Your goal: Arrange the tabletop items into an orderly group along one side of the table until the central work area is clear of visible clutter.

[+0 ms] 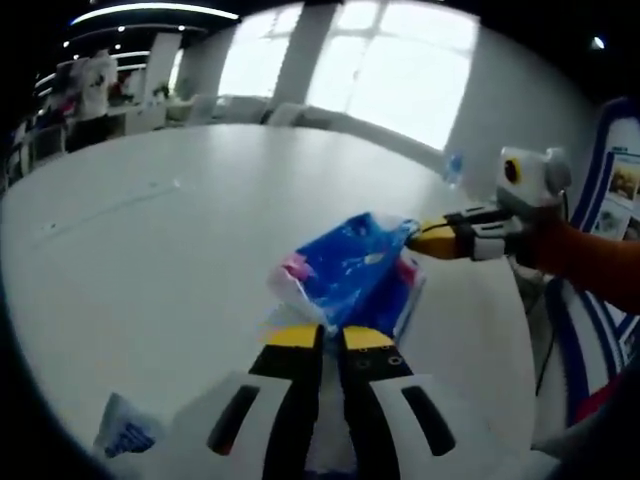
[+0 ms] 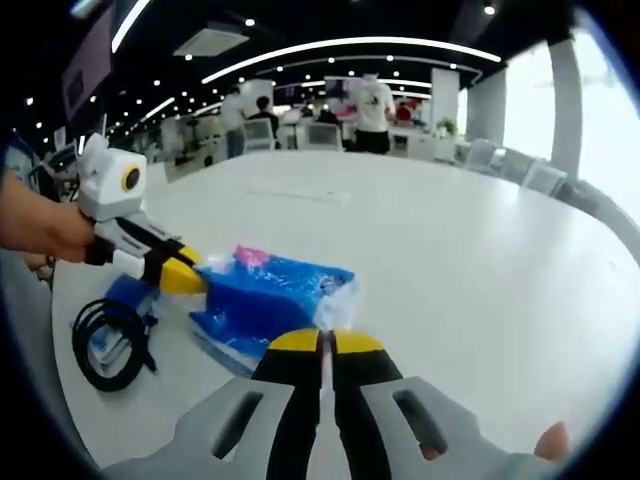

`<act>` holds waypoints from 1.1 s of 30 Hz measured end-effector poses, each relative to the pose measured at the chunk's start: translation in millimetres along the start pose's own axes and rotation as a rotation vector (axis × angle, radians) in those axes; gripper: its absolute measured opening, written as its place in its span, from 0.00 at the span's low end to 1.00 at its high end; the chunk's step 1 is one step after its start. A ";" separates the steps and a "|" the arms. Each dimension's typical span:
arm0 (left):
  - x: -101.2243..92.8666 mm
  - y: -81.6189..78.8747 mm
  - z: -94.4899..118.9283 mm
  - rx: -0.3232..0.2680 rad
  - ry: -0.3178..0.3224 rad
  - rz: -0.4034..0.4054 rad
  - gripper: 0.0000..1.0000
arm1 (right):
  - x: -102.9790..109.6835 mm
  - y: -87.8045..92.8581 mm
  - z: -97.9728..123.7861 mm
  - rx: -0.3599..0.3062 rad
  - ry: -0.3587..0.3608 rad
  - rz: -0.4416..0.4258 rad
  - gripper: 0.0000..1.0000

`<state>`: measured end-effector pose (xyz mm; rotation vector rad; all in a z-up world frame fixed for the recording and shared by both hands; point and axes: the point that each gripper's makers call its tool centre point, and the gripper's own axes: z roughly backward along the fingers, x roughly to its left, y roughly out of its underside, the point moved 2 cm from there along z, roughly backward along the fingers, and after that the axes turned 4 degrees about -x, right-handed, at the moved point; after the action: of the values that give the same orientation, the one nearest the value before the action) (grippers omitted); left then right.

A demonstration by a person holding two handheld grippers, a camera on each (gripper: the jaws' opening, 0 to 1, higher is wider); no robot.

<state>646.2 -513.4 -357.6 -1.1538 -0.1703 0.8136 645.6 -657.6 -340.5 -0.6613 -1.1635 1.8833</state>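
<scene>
On the white table (image 2: 480,260), near its edge: one blue plastic pack (image 2: 268,295), soft and crinkled, with pink print at one end, seemingly tissues. Left gripper (image 1: 331,338): jaws drawn nearly together, pinching the pack's near edge. Right gripper (image 2: 322,342): jaws likewise narrow, clamped on the pack's opposite corner. Pack thus held from both ends; whether it rests on the table or is slightly lifted cannot be told.

Beside the pack in the right gripper view: a coiled black cable (image 2: 112,345) lying partly on a flat blue-and-white packet (image 2: 118,300).

Progress, as judged: the broad middle of the table looks bare, and the items seen sit close together near one side, so grouping seems well advanced; the pack is not yet released into a final place.

Obscured: the pack's print is unreadable; a small blue-printed wrapper (image 1: 128,432) near the left gripper is cut off; the far table end is blurred.
</scene>
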 end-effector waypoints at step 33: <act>8.2 2.3 -10.0 0.008 -0.030 0.003 0.14 | -7.1 14.0 -11.3 0.021 0.008 -0.050 0.08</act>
<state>656.0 -515.1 -366.1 -1.1344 -0.1903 0.8338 653.0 -661.7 -357.8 -0.6219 -1.1439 1.8471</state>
